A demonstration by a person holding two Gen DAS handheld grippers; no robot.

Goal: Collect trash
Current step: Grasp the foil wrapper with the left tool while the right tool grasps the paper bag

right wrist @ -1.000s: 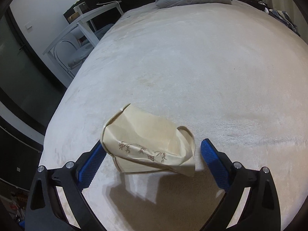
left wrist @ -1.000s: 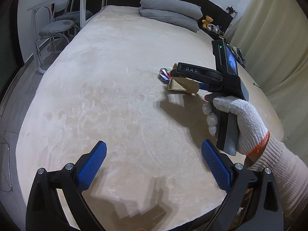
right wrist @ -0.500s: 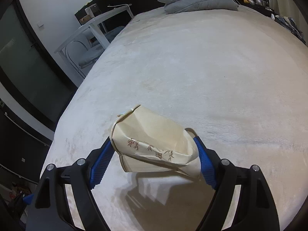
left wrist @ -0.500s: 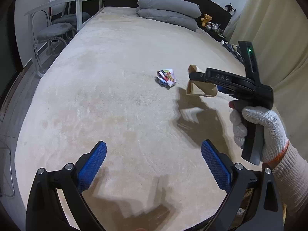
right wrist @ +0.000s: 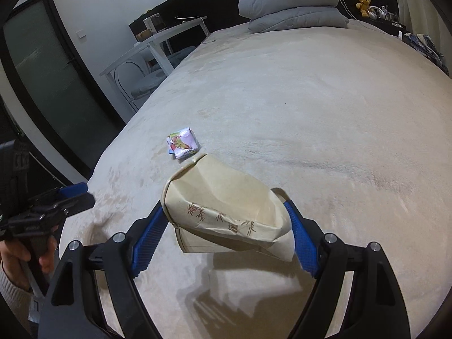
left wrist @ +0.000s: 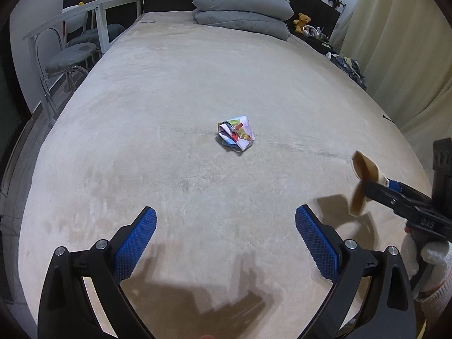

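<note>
My right gripper (right wrist: 226, 226) is shut on a crumpled beige paper bag (right wrist: 223, 206) with a bamboo print, lifted clear of the bed. In the left wrist view the same paper bag (left wrist: 363, 180) hangs at the right edge, pinched by the right gripper in a white-gloved hand (left wrist: 432, 257). A crumpled colourful wrapper (left wrist: 236, 136) lies in the middle of the beige bed (left wrist: 169, 90). My left gripper (left wrist: 226, 243) is open with nothing between its fingers, well short of the wrapper. In the right wrist view the wrapper (right wrist: 183, 142) lies just beyond the bag.
Folded grey pillows (left wrist: 243, 7) lie at the head of the bed, with a teddy bear (left wrist: 302, 19) beside them. A white desk (left wrist: 84, 8) and chairs (left wrist: 72, 55) stand left of the bed. Curtains (left wrist: 401, 42) hang on the right. A dark door (right wrist: 48, 73) is at the left.
My right gripper closed on the paper bag, lifted it and carried it to the right and nearer, uncovering the wrapper. My left gripper moved across the bed, so the wrapper is now centred ahead.
</note>
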